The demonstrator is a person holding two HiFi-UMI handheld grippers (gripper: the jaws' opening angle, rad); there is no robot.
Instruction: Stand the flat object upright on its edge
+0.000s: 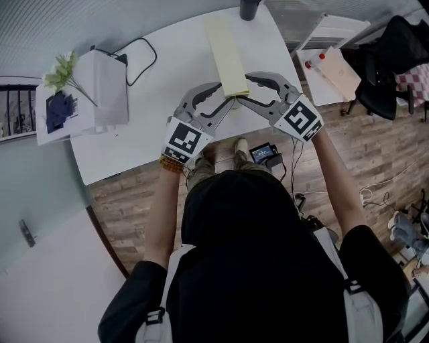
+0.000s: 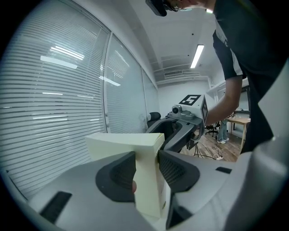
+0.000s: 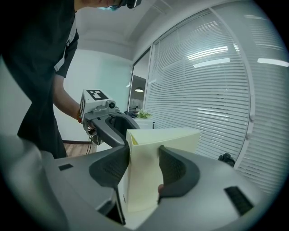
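A white box (image 1: pixel 107 84) with a green plant sprig (image 1: pixel 62 69) stands at the left end of the white table (image 1: pixel 154 134). A black cable (image 1: pixel 139 53) loops just to its right.

Near the table's front edge, the left gripper (image 1: pixel 225 97) comes in from the left. Its two dark ribbed pads are closed part-way and press against opposite faces of the pale yellow flat box (image 1: pixel 226 50) at its near end.

The box's long axis runs from the front edge straight away toward the far edge. In both gripper views the clamped end is taller than it is wide, so the box seems to stand on its long edge.

The right gripper (image 3: pixel 143 169) meets the same near end from the right. It is likewise closed onto the box, one pad on each face.

A dark cylinder (image 1: pixel 249 8) stands at the far edge, just right of the box's far end.

Only the head view shows the box's whole length and the two grippers converging on it. Only the gripper views show the pads in contact, each with the other gripper behind the box and slatted window blinds (image 2: pixel 54 103) beyond.
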